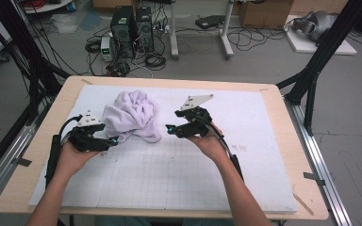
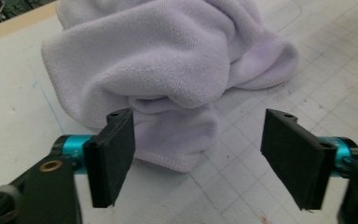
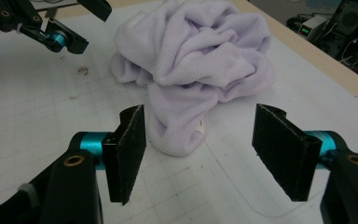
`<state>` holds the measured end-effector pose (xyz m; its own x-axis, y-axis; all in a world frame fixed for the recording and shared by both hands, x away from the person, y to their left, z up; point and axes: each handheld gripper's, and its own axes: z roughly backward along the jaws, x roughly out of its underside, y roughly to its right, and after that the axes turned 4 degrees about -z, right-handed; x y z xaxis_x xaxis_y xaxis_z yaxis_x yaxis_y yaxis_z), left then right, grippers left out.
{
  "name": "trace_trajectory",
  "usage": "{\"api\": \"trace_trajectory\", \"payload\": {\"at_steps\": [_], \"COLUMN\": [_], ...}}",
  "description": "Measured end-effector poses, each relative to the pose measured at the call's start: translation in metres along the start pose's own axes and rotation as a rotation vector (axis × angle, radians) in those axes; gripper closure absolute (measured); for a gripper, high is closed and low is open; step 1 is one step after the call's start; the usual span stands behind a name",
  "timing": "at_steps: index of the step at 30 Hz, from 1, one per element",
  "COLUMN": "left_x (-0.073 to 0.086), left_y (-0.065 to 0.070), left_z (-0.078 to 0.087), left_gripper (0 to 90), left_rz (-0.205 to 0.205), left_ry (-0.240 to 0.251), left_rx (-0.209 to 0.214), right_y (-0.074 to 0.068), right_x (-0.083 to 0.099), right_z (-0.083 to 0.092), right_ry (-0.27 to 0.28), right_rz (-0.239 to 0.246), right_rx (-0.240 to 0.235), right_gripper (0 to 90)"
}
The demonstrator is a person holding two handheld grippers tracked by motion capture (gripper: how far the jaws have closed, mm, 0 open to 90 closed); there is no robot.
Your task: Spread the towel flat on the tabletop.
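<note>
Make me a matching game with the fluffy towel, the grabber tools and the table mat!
Things:
1. towel
2. left tool
3. right tool
4. table mat

Descriptions:
A. white with thin grid lines
B. pale purple, crumpled in a heap
C. open, at the towel's left side in the high view
D. open, at the towel's right side in the high view

Pairs: 1-B, 2-C, 3-D, 4-A

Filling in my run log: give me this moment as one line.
towel: crumpled heap on mat | left gripper: open, at towel's edge, no grip | right gripper: open, facing towel, no grip
</note>
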<state>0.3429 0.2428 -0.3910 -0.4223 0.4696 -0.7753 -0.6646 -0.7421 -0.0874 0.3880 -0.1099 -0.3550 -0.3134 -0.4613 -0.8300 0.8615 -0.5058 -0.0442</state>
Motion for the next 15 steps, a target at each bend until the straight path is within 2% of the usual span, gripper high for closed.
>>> {"api": "trace_trajectory", "payload": {"at_steps": [1, 2, 4, 5, 7, 8, 10, 11, 12, 13, 15], "left_x": [0.001, 0.002, 0.004, 0.005, 0.008, 0.010, 0.011, 0.011, 0.011, 0.012, 0.014], "left_y": [-0.002, -0.003, -0.006, -0.006, -0.008, -0.008, -0.009, -0.009, -0.009, -0.010, -0.011], "left_z": [-0.003, -0.006, -0.012, -0.015, -0.020, -0.025, -0.028, -0.031, -0.034, -0.036, -0.043], "left_gripper": [33.5, 43.6, 46.2, 49.8, 53.4, 54.9, 57.6, 60.7, 64.0, 64.0, 72.3], "left_rz": [0.003, -0.001, 0.007, 0.014, 0.016, 0.011, 0.013, 0.017, 0.012, 0.014, 0.022], "left_ry": [-0.006, -0.017, -0.032, -0.038, -0.055, -0.081, -0.086, -0.093, -0.098, -0.102, -0.139], "left_rx": [0.004, 0.004, 0.013, 0.015, 0.028, 0.029, 0.031, 0.037, 0.043, 0.050, 0.052], "right_y": [0.001, 0.002, 0.002, 0.004, 0.007, 0.007, 0.009, 0.009, 0.010, 0.010, 0.008], "right_x": [0.000, 0.001, 0.002, 0.004, 0.006, 0.007, 0.009, 0.009, 0.013, 0.013, 0.018], "right_z": [-0.007, -0.021, -0.027, -0.039, -0.050, -0.055, -0.066, -0.066, -0.078, -0.078, -0.093], "right_ry": [-0.014, -0.044, -0.054, -0.075, -0.088, -0.091, -0.107, -0.107, -0.135, -0.135, -0.173], "right_rz": [-0.001, 0.014, 0.013, 0.012, -0.008, -0.022, -0.043, -0.043, -0.063, -0.063, -0.073], "right_rx": [-0.014, -0.019, -0.020, -0.031, -0.053, -0.064, -0.081, -0.081, -0.088, -0.088, -0.096], "right_gripper": [40.2, 44.1, 46.1, 53.0, 54.3, 54.6, 54.2, 54.2, 52.9, 52.9, 53.4]}}
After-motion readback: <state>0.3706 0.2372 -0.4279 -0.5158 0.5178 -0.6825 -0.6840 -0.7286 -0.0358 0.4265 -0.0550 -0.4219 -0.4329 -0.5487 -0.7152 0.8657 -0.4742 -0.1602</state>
